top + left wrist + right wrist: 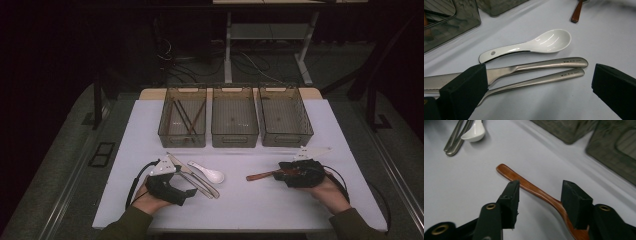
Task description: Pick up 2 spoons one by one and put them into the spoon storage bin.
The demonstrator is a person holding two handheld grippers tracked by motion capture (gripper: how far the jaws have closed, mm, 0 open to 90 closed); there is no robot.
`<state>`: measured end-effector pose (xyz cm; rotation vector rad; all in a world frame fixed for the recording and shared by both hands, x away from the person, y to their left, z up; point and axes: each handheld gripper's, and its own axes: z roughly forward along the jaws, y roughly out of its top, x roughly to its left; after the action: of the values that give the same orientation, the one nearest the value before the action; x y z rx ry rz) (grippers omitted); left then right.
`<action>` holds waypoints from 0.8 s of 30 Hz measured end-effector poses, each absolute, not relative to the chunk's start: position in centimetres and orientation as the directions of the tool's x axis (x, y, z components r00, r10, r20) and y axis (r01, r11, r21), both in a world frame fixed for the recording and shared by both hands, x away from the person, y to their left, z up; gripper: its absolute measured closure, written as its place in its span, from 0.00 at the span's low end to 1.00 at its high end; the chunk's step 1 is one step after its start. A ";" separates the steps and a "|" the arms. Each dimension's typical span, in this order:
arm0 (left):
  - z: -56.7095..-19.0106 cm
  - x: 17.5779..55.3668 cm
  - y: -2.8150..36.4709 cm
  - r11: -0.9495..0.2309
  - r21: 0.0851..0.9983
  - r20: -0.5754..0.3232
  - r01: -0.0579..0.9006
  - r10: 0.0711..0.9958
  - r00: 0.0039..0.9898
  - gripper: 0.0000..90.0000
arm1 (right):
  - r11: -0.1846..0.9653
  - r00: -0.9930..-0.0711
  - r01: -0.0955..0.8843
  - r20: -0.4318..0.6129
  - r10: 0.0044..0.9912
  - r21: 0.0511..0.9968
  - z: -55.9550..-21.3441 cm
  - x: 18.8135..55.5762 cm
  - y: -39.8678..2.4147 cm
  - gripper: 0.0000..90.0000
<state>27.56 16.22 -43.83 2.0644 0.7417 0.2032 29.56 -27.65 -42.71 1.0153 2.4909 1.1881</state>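
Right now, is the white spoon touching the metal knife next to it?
Apart. The left gripper view shows a strip of bare table between the white spoon and the metal knife.

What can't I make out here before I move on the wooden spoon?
- Wooden spoon bowl: right gripper view, cut off at the bottom edge behind the right tongs.
- Knife blade and the head of the utensil below it: left gripper view, behind the left tongs' pad.
- Left bin contents: high view, dark thin sticks, too small.
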 end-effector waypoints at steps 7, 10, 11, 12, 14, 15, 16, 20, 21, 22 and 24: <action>-43.9 27.6 16.1 -0.420 0.801 -0.132 0.427 0.571 0.810 0.00 | 0.416 -0.685 0.535 0.090 0.723 0.735 -42.5 30.0 -31.1 0.46; -44.0 27.6 16.1 -0.419 0.800 -0.134 0.429 0.572 0.809 0.00 | 0.403 -0.655 0.555 0.084 0.751 0.728 -42.6 30.5 -32.3 0.45; -44.0 27.6 16.1 -0.420 0.800 -0.134 0.429 0.571 0.810 0.00 | 0.396 -0.646 0.557 0.081 0.759 0.730 -42.6 30.6 -32.7 0.45; -44.0 27.6 16.0 -0.421 0.799 -0.135 0.430 0.572 0.809 0.00 | 0.388 -0.638 0.562 0.084 0.766 0.731 -42.6 30.8 -33.0 0.45; -44.0 27.6 16.0 -0.423 0.798 -0.134 0.429 0.569 0.811 0.00 | 0.377 -0.629 0.571 0.094 0.772 0.729 -42.7 31.1 -33.4 0.44; -44.0 27.6 16.0 -0.425 0.797 -0.133 0.428 0.568 0.812 0.00 | 0.376 -0.630 0.576 0.101 0.770 0.726 -42.8 31.3 -33.4 0.44; -44.0 27.6 16.0 -0.427 0.797 -0.132 0.428 0.567 0.813 0.00 | 0.377 -0.631 0.579 0.104 0.769 0.723 -43.0 31.4 -33.4 0.44; -44.0 27.6 16.0 -0.429 0.795 -0.133 0.428 0.565 0.814 0.00 | 0.401 -0.638 0.591 0.102 0.763 0.700 -43.6 31.8 -33.0 0.44; -44.1 27.6 16.0 -0.429 0.795 -0.133 0.428 0.565 0.815 0.00 | 0.405 -0.638 0.596 0.103 0.763 0.693 -43.8 31.8 -32.9 0.44; -44.1 27.6 16.0 -0.430 0.795 -0.135 0.429 0.564 0.815 0.00 | 0.407 -0.639 0.598 0.104 0.762 0.690 -43.9 31.9 -32.9 0.44; -44.1 27.6 16.0 -0.430 0.794 -0.136 0.430 0.563 0.815 0.00 | 0.408 -0.637 0.609 0.114 0.762 0.680 -44.2 32.0 -32.8 0.44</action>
<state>27.60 15.99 -44.11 2.0870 0.7304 0.1862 32.01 -32.80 -44.22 1.2121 2.4487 1.0463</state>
